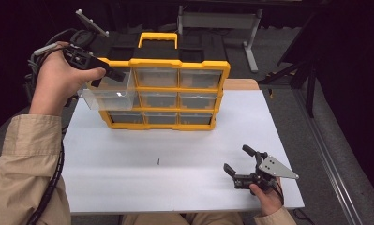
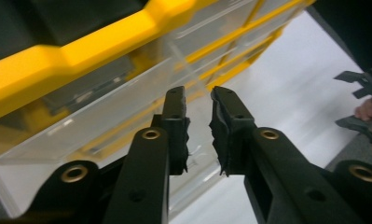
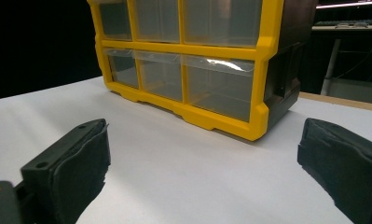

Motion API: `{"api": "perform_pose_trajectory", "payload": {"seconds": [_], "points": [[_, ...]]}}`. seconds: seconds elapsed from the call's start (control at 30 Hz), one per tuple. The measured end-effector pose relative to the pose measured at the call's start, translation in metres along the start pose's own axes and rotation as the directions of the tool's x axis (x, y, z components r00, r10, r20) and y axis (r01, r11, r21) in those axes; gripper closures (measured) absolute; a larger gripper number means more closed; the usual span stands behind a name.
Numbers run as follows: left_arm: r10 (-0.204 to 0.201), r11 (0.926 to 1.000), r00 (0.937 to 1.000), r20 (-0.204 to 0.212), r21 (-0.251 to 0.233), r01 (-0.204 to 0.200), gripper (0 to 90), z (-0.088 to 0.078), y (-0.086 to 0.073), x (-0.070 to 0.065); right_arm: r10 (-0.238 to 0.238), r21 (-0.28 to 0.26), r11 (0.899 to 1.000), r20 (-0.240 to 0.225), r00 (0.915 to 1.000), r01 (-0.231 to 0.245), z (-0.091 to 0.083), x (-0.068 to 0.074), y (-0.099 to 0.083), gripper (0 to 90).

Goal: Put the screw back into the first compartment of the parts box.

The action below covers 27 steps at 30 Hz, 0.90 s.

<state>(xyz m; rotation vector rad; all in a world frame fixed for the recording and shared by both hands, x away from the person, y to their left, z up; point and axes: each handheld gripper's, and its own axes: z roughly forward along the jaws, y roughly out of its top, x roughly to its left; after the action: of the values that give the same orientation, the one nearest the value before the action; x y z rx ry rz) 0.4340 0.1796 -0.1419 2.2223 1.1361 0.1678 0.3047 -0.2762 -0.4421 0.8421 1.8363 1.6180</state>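
Note:
A yellow-framed organizer (image 1: 175, 63) with several clear drawers stands at the back of the white table (image 1: 128, 187). Its top-left clear drawer (image 1: 110, 93) is pulled out toward the left and looks empty. My left gripper (image 1: 100, 77) is shut on that drawer's thin side wall. In the left gripper view the jaws (image 2: 198, 93) stand close together over the clear drawer (image 2: 81, 121), beside the organizer's yellow frame (image 2: 58, 60). My right gripper (image 1: 236, 158) rests open on the table near the front right. In its own view the wide-open right gripper (image 3: 204, 135) faces the organizer (image 3: 263, 70).
A tiny dark object (image 1: 158, 161) lies on the table's middle front. Behind the table stand a grey metal frame (image 1: 250, 42) and dark stand legs (image 1: 311, 79) at the right. A strip of wooden surface (image 1: 241, 84) shows behind the organizer.

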Motion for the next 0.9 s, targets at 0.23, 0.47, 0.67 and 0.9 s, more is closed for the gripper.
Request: {"api": "perform_pose_trajectory", "payload": {"seconds": [0.23,0.47,0.67,0.9], "points": [[0.068,0.9977,0.9964,0.05,-0.006,-0.068,66.2,-0.001,0.005,-0.022,0.003,0.0,1.0,0.0,1.0,-0.003,0.0,0.0,0.0,2.7],[0.125,0.9921,0.9867,0.104,-0.011,-0.125,55.5,0.012,0.004,-0.042,0.006,-0.003,1.0,0.003,1.0,-0.006,0.0,0.0,0.001,2.7],[0.172,0.9849,0.9758,0.134,-0.004,-0.173,48.2,0.028,-0.001,-0.059,0.008,-0.003,1.0,0.001,1.0,-0.008,0.0,0.0,0.001,2.7],[0.195,0.9802,0.9673,0.162,-0.001,-0.198,39.1,0.047,-0.009,-0.068,0.005,-0.003,1.0,-0.002,1.0,-0.005,0.0,0.0,0.001,2.7]]}}
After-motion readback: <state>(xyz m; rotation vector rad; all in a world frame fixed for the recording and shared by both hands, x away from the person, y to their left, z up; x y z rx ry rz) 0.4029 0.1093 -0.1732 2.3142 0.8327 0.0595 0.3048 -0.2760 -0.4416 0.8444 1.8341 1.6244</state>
